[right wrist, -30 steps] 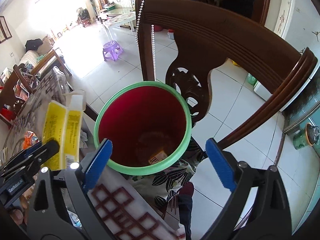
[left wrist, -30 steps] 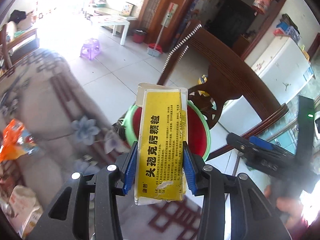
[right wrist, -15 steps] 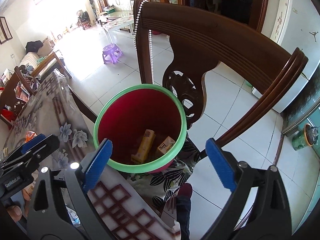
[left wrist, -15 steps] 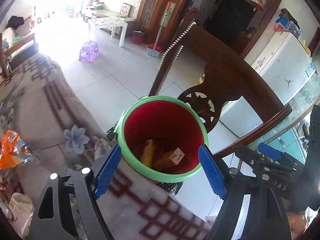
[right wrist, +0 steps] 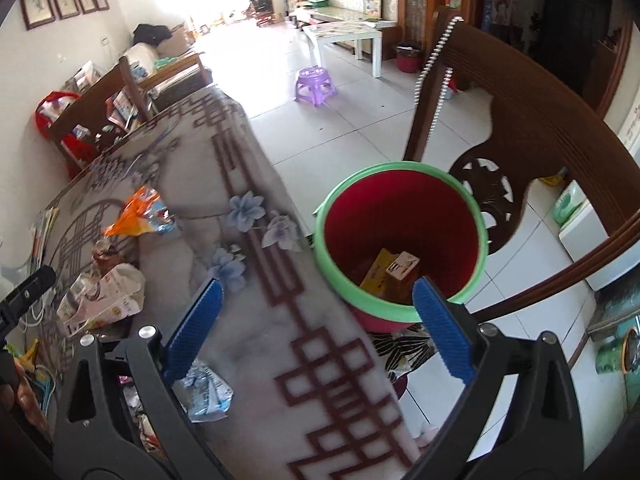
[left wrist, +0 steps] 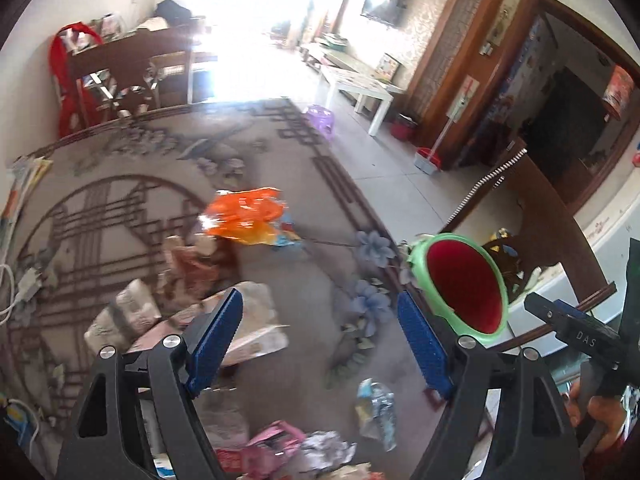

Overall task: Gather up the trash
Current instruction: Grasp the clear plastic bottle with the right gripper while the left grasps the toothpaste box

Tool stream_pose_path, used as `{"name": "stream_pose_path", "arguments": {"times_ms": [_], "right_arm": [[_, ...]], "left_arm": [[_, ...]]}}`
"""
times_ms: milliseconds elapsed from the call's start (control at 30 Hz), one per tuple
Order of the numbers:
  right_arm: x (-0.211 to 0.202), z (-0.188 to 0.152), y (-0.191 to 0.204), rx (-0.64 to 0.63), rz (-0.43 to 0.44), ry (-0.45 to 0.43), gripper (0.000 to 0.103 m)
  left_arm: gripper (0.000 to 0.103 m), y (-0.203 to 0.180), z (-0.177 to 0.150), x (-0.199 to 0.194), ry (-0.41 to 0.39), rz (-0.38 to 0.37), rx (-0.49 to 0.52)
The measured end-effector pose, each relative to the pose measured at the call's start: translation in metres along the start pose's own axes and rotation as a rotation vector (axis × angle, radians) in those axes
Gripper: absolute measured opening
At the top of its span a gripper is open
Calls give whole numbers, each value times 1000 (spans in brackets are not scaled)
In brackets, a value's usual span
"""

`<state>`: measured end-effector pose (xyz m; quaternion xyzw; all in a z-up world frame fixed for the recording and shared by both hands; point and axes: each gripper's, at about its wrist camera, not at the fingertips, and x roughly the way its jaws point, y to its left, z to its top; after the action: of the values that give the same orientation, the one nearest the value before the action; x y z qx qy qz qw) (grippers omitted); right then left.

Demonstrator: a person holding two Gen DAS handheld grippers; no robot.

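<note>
Both tongs gaping, empty. I am steering the left gripper [left wrist: 320,340] toward the crumpled wrapper [left wrist: 376,408] just below its right pad; approaching low, squeezing centrally. Right gripper [right wrist: 316,328] idling beside bin [right wrist: 400,308].

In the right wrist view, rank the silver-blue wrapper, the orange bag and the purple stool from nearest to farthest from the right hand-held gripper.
1. Silver-blue wrapper: on the table, just by the left finger of the right hand-held gripper.
2. Orange bag: farther up the table, left.
3. Purple stool: on the floor beyond the table.
</note>
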<state>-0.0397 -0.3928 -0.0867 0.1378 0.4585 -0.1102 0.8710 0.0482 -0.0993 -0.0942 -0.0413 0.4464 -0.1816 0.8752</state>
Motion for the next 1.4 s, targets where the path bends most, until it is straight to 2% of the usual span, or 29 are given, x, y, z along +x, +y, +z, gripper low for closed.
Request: {"name": "stream_pose_path", "arguments": {"times_ms": [133,267,400,533,700,733,767,800,833,867,900,1067,1200,1400], "right_arm": [[12,-17,53,-101,102,68,95],[27,-34,111,-169,269,179,95],[44,-57,173,-263,388,290,95],[69,-77,221,-332,413,387,95],[105,-91,256,-378,363,479,95],[111,-95,259,-391,349,491,95],[117,-99,263,-405,337,502,90],[120,-101,264,-411,340,509,83],[121,-102,263,-391,386,523,68],[122,-100,262,-367,412,535,64],[118,-96,259,-353,406,525,64],[81,-61,237,-296,484,405,62],[57,-39,215,-269,464,311,60],[47,-29,185,-178,461,290,60]], "left_arm": [[76,56,-16,-23,-11,110,-93],[76,107,-42,-38,10,207,-170],[76,152,-68,-46,45,283,-273],[76,169,-87,-53,55,301,-336],[76,182,-104,-59,58,319,-399],[76,183,-104,-59,58,324,-406],[76,185,-105,-60,58,329,-411],[76,187,-106,-61,57,333,-414],[76,188,-106,-60,58,336,-414],[76,188,-105,-59,60,339,-411],[76,188,-105,-58,62,342,-407],[76,181,-103,-43,100,311,-355],[76,167,-102,-20,157,283,-276],[76,151,-106,10,259,254,-198]]}}
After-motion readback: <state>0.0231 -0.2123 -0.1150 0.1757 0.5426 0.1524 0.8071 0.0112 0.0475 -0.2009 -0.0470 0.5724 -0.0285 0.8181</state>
